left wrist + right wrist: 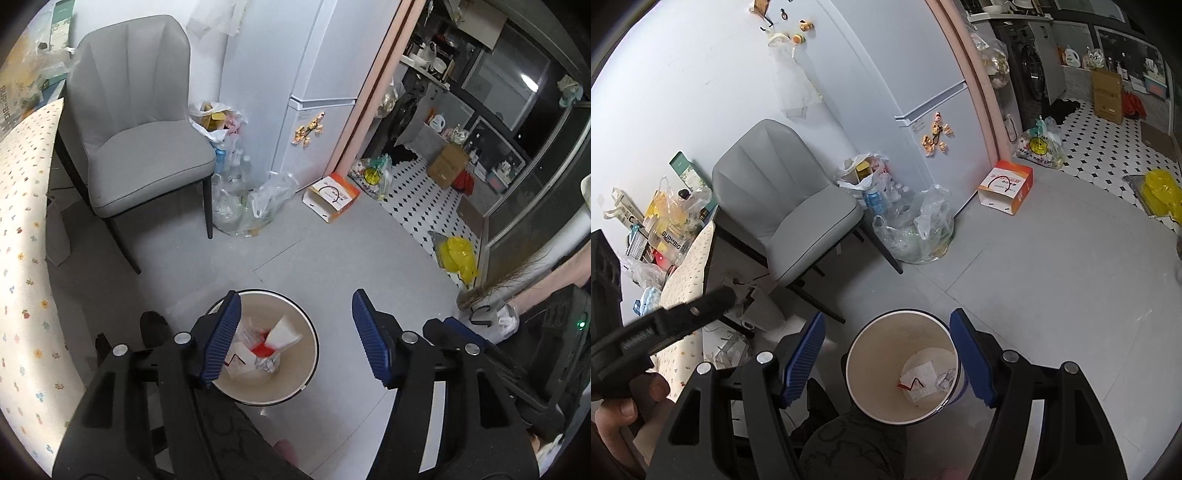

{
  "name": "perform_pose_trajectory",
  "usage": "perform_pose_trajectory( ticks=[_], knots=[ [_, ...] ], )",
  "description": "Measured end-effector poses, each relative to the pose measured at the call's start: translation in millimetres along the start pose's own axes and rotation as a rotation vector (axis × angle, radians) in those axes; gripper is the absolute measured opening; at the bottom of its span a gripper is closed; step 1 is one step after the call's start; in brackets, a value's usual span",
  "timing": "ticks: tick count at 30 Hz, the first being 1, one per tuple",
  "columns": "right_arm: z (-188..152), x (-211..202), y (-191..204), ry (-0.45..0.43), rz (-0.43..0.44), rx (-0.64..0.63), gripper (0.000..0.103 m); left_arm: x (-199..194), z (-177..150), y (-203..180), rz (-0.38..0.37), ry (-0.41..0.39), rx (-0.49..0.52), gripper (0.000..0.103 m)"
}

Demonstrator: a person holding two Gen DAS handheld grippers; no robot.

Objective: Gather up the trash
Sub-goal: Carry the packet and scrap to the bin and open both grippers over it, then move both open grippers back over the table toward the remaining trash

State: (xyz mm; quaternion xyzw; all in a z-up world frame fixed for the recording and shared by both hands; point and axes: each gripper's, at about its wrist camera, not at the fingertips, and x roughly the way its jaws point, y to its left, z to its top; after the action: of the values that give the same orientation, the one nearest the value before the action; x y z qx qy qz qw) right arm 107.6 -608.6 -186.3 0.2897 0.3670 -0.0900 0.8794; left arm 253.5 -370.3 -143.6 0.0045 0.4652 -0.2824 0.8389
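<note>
The trash already collected sits in the round cream plastic waste bin on the grey floor: a white folded paper carton with red print, a white card wedge, some crumpled printed paper and a bit of red wrapper. All of it can be judged feather-light, soft and crushable, so nothing fragile there, but thin flat paper is probably slippery between ribbed pads and best pinched at a fold or a raised edge rather than flat-on.

The bin is seen straight below and between the jaws of the left gripper, with the near-side pad overlapping its rim in the picture. Those jaws are spread wide and nothing is held in them. In the right wrist view the same bin is framed between the jaws of the right gripper, also wide apart and empty.

If the bin itself needs moving, the rim looks like the place to be gripped; it is thin, stiff-ish plastic and likely light.

Further out beyond the jaws: a grey upholstered chair with black legs, clear plastic bags stuffed with bottles, an orange-and-white cardboard box, and a yellow plastic bag off to the far side. Those bags are probably floppy, best taken by the bunched necks.
</note>
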Motion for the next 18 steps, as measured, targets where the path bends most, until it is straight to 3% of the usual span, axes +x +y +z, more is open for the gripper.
perform_pose_trajectory(
  ticks=[2, 7, 10, 16, 18],
  knots=[
    [-0.9, 0.0, 3.7, 0.003, 0.003, -0.002, 0.069, -4.7, 0.5, 4.8, 0.012, -0.003, -0.007, 0.065],
    [-1.7, -2.0, 19.3, 0.005, 0.014, -0.024, 0.070, -30.3, -1.4, 24.4, 0.038, -0.050, -0.043, 0.084],
    [-1.7, -4.8, 36.9, -0.003, 0.029, -0.056, 0.081, -50.9, -5.7, 42.2, 0.061, -0.087, -0.091, 0.091],
    [-9.7, -12.2, 85.9, -0.030, 0.080, -0.131, 0.095, -97.6, -21.5, 88.1, 0.119, -0.173, -0.190, 0.096],
    [-12.9, -13.2, 103.5, -0.029, 0.093, -0.158, 0.095, -116.3, -28.7, 104.7, 0.143, -0.212, -0.228, 0.096]
  ],
)
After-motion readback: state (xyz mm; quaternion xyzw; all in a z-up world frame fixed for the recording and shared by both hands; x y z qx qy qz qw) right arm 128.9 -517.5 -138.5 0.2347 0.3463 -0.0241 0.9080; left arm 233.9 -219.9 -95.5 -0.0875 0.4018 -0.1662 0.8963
